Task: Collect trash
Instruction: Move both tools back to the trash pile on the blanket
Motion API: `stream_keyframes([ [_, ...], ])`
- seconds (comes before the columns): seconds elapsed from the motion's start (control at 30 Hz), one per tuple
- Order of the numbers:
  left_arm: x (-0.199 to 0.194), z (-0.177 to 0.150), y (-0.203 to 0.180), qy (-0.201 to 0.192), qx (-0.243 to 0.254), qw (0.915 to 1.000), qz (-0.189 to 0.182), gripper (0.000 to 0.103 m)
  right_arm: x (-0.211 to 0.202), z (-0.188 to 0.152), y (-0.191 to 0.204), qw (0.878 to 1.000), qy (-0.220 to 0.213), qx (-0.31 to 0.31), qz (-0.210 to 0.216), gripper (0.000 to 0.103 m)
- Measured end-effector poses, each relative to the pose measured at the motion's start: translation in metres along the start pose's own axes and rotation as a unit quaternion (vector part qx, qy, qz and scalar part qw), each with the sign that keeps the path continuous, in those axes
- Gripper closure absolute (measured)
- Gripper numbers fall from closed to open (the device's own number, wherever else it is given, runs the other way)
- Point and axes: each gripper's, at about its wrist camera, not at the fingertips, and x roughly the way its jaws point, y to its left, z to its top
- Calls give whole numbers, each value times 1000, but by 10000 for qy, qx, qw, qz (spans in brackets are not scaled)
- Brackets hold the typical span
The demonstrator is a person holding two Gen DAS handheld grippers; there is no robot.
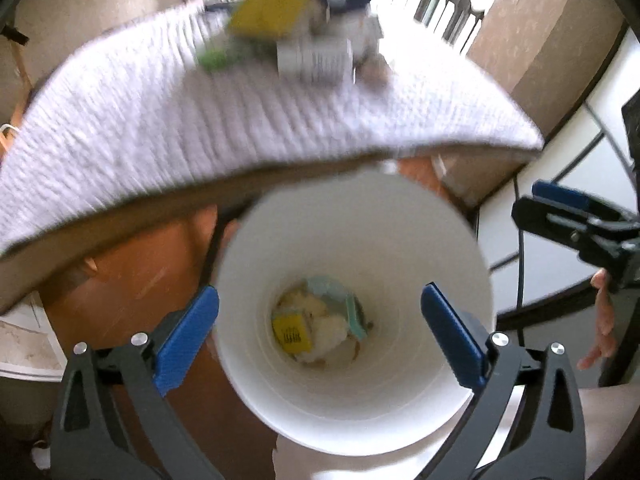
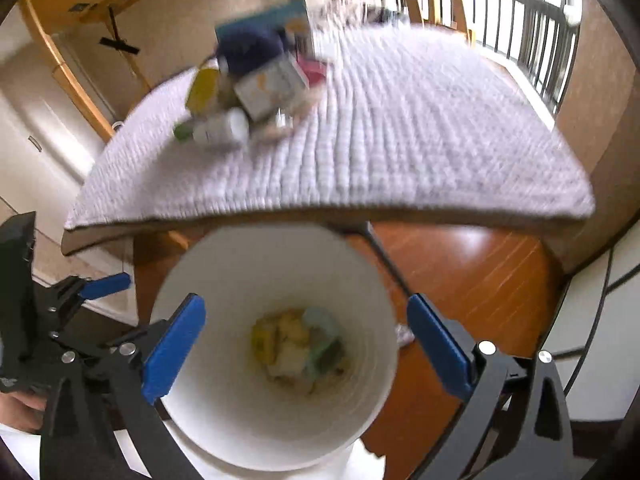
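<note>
Drop done, next pickup ahead.
Both the left hand-held gripper (image 1: pixel 320 330) and right hand-held gripper (image 2: pixel 306 340) hang spread, empty, over the white bin (image 1: pixel 360 420); remaining trash pile (image 1: pixel 296 36) waits near the surface's (image 1: pixel 120 128) far edge.

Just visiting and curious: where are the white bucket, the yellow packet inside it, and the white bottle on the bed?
white bucket (image 1: pixel 360 216), left wrist view, inner wall.
yellow packet (image 1: pixel 291 330), left wrist view, printed face.
white bottle (image 2: pixel 220 128), right wrist view, its side.
</note>
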Motion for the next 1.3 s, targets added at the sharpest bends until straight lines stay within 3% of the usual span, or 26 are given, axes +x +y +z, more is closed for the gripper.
stream_keyframes([
  [0.03, -6, 3, 1, -123, -44, 9999, 23, 1, -3, 2, 0, 10000, 19, -38, 65, 4],
  [0.1, -20, 13, 8, -353, -321, 9988, -51, 1, -2, 9, 1, 9984, 457, -251, 205, 4],
  [0.17, -23, 24, 13, -223, -481, 9983, -228, 1, 1, 15, 9, 9940, 745, -798, -17, 4],
  [0.23, -24, 36, 16, -151, -461, 9987, -186, 1, -4, 20, 22, 9830, 491, -1596, -762, 4],
  [0.4, -25, 64, 6, -320, -21, 9980, 551, 1, -16, 44, 38, 9615, 94, -2447, -1246, 4],
  [0.47, -21, 70, 8, -324, 60, 9984, 462, 1, -17, 57, 34, 9586, 47, -2603, -1155, 4],
  [0.53, -15, 79, 14, -237, -4, 9997, 89, 1, -15, 68, 32, 9572, -26, -2728, -965, 4],
  [0.63, -4, 90, 19, -279, -216, 9994, -53, 1, -3, 86, 26, 9576, 4, -2831, -530, 4],
  [1.07, 45, 128, 19, -298, -302, 9990, 151, 1, 68, 143, 29, 9346, 237, -3498, 596, 4],
  [1.2, 56, 135, 19, -259, -337, 9989, 196, 10, 84, 149, 32, 9273, 350, -3656, 728, 6],
  [1.3, 60, 138, 18, -287, -341, 9989, 165, 11, 95, 154, 34, 9239, 457, -3703, 851, 9],
])
